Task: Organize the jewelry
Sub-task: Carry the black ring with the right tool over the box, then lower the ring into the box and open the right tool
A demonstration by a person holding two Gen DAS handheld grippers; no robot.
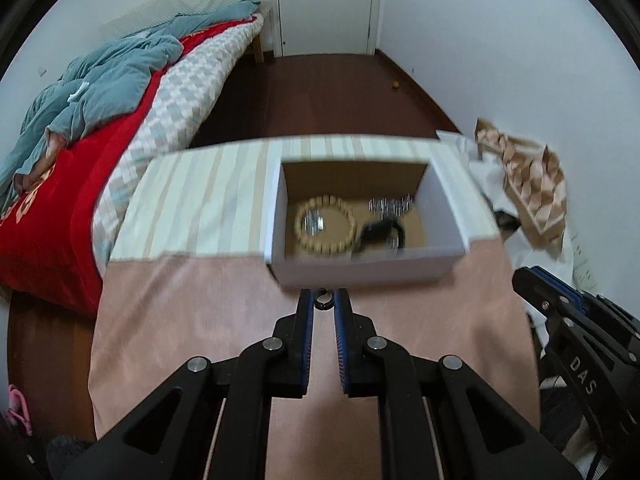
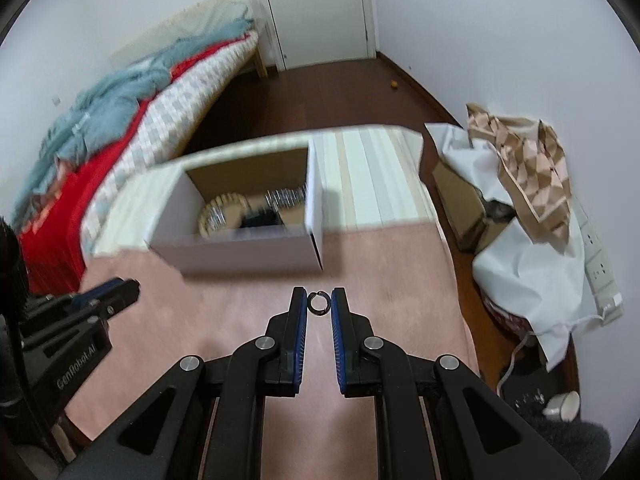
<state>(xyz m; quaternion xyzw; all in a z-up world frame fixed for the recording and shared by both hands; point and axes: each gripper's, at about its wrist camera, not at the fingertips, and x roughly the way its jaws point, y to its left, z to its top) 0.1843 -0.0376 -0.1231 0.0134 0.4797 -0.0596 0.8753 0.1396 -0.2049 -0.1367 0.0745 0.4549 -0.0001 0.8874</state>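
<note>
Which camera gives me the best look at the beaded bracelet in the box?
The left wrist view: the beaded bracelet lies almost wholly visible on the floor of the open box, though blurred. In the right wrist view the box's near wall hides most of it; only an arc shows.

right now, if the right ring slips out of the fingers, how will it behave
The ring is a thin, small dark hoop, so it is probably stiff and very light. Only its edges sit between the right gripper fingers, so it could pop out easily. Being round, it may roll, though the soft-looking pink cloth would likely stop it soon.
</note>
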